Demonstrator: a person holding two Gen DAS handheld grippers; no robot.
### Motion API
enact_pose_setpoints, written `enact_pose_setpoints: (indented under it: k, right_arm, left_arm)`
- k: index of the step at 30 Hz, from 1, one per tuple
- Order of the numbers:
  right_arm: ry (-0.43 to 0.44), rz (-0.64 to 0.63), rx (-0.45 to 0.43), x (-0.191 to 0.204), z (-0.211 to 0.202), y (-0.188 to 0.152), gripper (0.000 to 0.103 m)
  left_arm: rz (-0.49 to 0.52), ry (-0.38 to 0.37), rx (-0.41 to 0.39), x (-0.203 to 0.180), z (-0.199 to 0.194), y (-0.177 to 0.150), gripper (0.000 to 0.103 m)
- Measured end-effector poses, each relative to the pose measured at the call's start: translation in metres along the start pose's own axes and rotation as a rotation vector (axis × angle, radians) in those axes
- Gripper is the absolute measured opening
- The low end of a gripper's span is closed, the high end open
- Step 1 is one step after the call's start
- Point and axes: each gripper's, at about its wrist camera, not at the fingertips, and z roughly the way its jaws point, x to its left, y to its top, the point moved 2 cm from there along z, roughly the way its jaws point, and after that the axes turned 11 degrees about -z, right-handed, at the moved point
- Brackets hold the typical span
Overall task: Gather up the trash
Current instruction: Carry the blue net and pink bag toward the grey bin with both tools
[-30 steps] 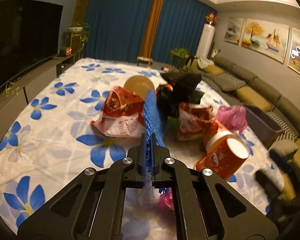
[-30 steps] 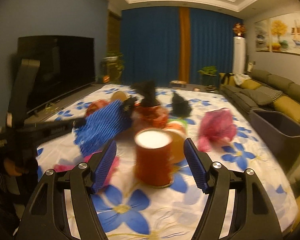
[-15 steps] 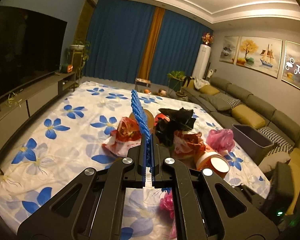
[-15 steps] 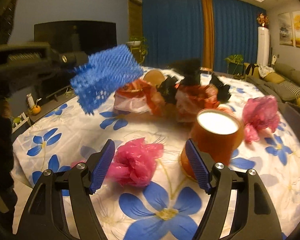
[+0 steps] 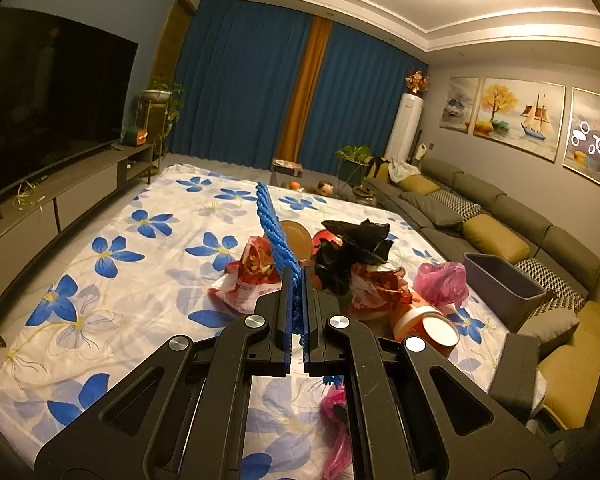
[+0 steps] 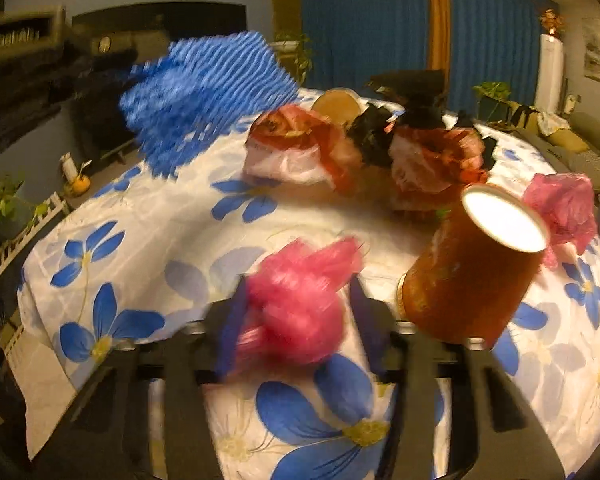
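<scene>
Flower-print cloth (image 6: pixel 148 216) carries the litter: just left of the orange cup (image 6: pixel 472 276), right tongs (image 6: pixel 296 316) have just been closing around a pink bag (image 6: pixel 296 312), needing a firm squeeze before lifting, while left tongs (image 5: pixel 297 316) pinch blue foam netting (image 5: pixel 274 236).

no readable text, wrapper (image 5: pixel 244 288) print too blurred to read

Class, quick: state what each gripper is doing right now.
Left gripper: shut on the blue foam net.
Right gripper: jaws just closing around the pink plastic bag; whether the pads press yet cannot be told.
</scene>
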Motion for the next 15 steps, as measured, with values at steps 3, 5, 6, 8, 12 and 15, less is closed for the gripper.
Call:
enact_pose_setpoints:
  k: [3,5,6,8,12,15]
  right_arm:
    - [-0.001,-0.021,-0.026,0.003,-0.007,0.000,0.034]
    - [0.006,-0.024,-0.053,0.005,-0.015,0.003,0.033]
    - [0.005,-0.029,-0.073,0.006,-0.020,0.005,0.033]
    - [0.002,-0.033,-0.114,0.005,-0.034,0.010,0.033]
    - [-0.022,-0.015,-0.184,-0.007,-0.059,0.018,0.033]
    - [-0.057,0.011,-0.233,-0.023,-0.079,0.023,0.033]
  left_arm:
    - [0.002,-0.006,-0.007,-0.001,-0.003,0.000,0.003]
    - [0.007,-0.013,-0.013,-0.003,-0.006,0.002,0.003]
    - [0.010,-0.017,-0.018,-0.005,-0.008,0.003,0.003]
    - [0.015,-0.024,-0.027,-0.009,-0.012,0.005,0.003]
    - [0.035,-0.043,-0.046,-0.023,-0.017,0.009,0.003]
    - [0.055,-0.065,-0.052,-0.038,-0.018,0.012,0.003]
